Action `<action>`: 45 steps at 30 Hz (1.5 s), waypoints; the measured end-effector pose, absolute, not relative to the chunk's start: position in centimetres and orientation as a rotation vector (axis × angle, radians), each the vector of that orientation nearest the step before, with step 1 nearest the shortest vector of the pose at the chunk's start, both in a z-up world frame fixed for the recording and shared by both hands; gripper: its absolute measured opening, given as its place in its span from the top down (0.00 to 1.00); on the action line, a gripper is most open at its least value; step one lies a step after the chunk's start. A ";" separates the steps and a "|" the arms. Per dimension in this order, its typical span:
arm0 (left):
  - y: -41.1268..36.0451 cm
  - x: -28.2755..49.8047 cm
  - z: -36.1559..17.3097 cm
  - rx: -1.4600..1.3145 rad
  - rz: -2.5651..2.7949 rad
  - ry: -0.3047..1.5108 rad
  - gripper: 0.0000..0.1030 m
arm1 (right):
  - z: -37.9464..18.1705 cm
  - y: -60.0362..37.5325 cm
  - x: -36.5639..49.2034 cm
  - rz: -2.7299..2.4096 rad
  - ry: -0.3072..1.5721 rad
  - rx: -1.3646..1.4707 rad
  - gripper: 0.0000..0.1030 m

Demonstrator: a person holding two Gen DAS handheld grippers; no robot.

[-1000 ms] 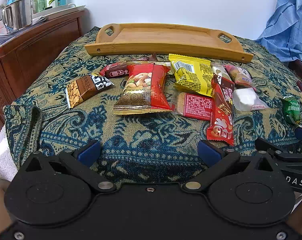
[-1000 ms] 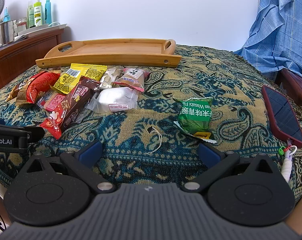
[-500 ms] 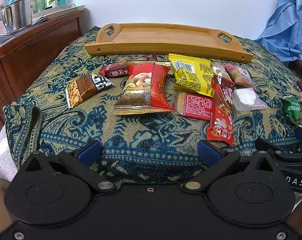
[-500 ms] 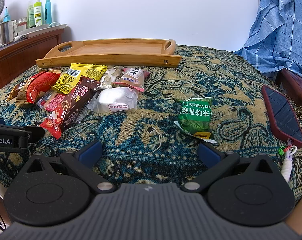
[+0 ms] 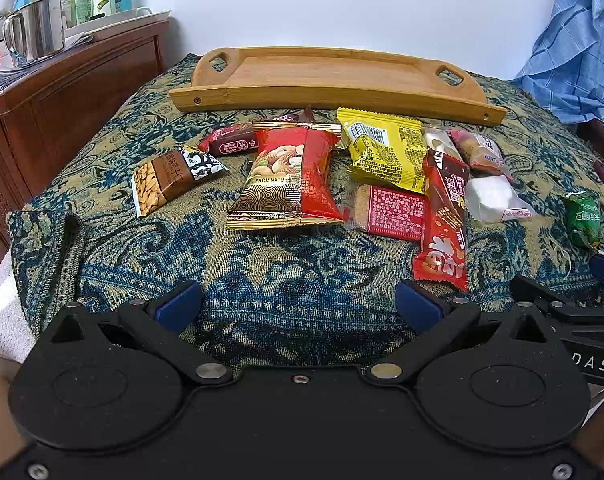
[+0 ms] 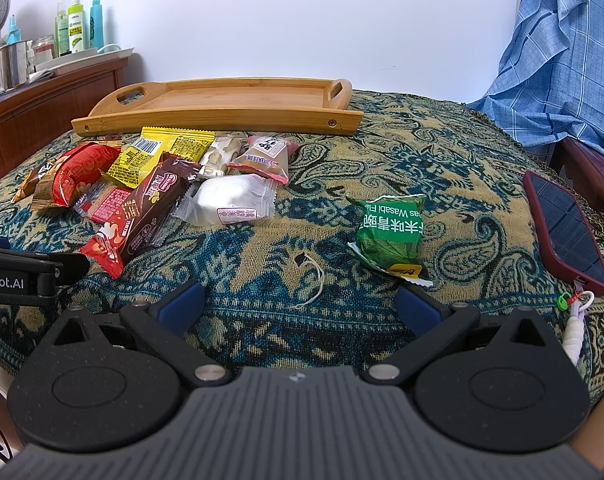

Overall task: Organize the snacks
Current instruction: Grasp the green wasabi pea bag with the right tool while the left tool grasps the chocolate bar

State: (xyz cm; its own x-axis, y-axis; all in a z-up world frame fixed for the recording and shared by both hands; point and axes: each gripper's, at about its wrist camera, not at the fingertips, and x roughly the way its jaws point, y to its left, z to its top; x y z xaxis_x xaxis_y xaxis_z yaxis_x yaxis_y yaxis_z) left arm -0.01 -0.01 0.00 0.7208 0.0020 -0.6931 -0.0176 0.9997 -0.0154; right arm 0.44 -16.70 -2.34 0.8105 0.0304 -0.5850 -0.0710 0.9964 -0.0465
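Snacks are lying in a loose pile on the patterned cloth [image 5: 286, 272], just in front of the wooden tray [image 5: 333, 98], which is sitting bare. Nothing is being moved yet, I think. The left gripper [image 5: 298, 306] and right gripper [image 6: 300, 304] are both hanging spread wide, pinching nothing. The green wasabi pack [image 6: 389, 232] is lying apart, nearest the right gripper, so it looks easiest to grab. A red phone [image 6: 565, 228] and a bit of string [image 6: 311, 280] are sitting close by.

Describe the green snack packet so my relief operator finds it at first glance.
Start at the wooden tray at the back, then come forward and right, past the snack pile. The green wasabi packet lies alone between that pile and the red-cased phone, the only green wrapper.
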 end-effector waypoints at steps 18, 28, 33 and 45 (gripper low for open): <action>0.0 0.1 0.0 -0.019 0.001 0.762 0.00 | -2.7 -17.0 0.3 0.066 0.606 -0.059 0.00; -0.2 -1.7 2.2 -0.038 -0.036 0.710 0.05 | -0.7 -18.6 -1.3 0.148 0.586 -0.027 0.06; -1.8 -2.2 4.1 -0.012 -0.067 0.611 0.19 | 0.6 -20.2 -1.4 0.095 0.517 -0.038 0.21; -6.8 0.1 2.6 0.046 -0.115 0.631 0.49 | 0.2 -22.6 1.6 0.033 0.534 0.000 0.51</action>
